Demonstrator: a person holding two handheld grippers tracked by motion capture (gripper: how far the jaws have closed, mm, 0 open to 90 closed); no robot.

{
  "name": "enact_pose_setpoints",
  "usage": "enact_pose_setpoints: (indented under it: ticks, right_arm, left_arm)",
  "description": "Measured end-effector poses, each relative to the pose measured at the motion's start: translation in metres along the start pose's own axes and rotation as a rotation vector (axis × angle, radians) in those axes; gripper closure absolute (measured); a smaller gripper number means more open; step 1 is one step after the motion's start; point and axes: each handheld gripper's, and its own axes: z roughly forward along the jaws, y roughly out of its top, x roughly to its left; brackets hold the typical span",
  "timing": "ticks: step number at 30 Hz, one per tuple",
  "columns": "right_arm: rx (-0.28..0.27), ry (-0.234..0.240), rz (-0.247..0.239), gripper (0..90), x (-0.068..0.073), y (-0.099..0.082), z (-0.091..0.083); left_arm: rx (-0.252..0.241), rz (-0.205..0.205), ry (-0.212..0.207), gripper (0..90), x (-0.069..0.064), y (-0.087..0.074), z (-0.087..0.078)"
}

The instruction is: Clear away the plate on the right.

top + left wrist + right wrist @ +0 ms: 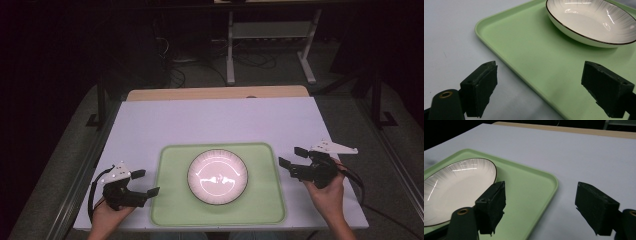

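Plate, glazed, slippery and breakable, sits mid-tray; we judge its thin rim the only hold, left gripper and right gripper gaping, empty.

White table lies bare around the tray; its plate fills the middle

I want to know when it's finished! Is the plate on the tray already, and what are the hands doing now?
Done, it seems: the white ribbed plate with a dark rim sits in the middle of the light green plastic tray. In hand: nothing. The left gripper and right gripper wait open beside the tray's two short edges, fingers empty. Left: perhaps gripping the tray by both edges, though that is a guess.
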Motion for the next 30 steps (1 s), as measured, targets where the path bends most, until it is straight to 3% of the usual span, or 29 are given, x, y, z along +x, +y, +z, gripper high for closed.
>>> enact_pose_setpoints:
  ticks: [10, 30]
  right_arm:
    - [-0.027, -0.022, -0.012, 20.7, -0.010, -0.006, -0.019]
    - [-0.012, -0.071, -0.005, 19.8, -0.017, -0.036, -0.040]
  left_arm:
    - [0.001, -0.001, 0.002, 13.3, 0.000, 0.000, 0.000]
    - [-0.006, 0.005, 0.000, 13.3, -0.001, 0.001, -0.001]
